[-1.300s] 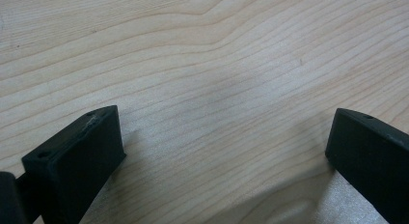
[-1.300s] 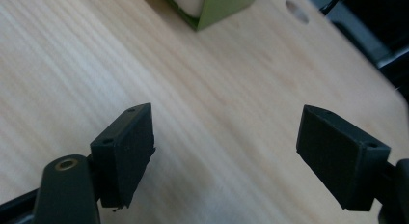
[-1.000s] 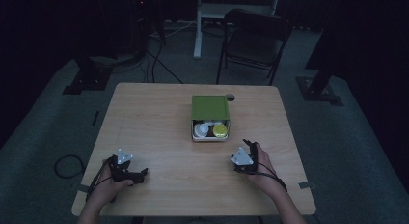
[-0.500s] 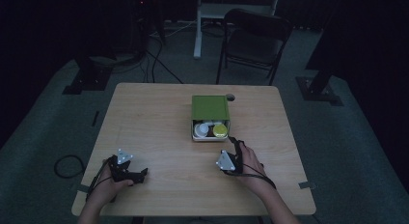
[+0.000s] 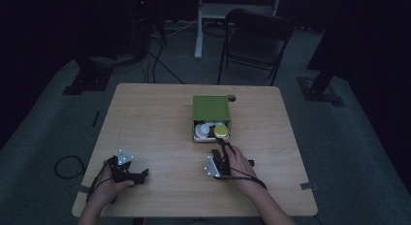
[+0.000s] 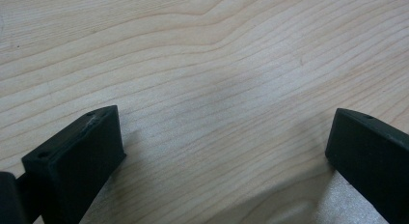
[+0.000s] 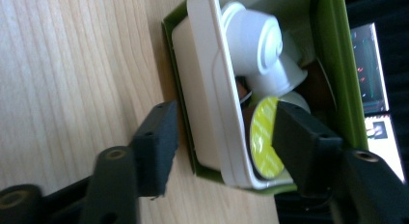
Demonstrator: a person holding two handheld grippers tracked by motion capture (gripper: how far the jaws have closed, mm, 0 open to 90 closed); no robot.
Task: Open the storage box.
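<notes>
Pale matt wood-grain table (image 6: 202, 64), smooth white plastic tray (image 7: 202, 89) in a green box (image 7: 333, 64), matt black fingers (image 7: 159, 142)

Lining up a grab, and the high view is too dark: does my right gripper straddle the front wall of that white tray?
Observer: Yes. In the right gripper view the right gripper has one jaw outside the white tray, the other inside, by the yellow lid.
Operator: Closed yet?
Observer: Its jaws have just been closing, with the tray's front wall between them.
Operator: Left side?
Observer: The left gripper stands open over bare table.
</notes>
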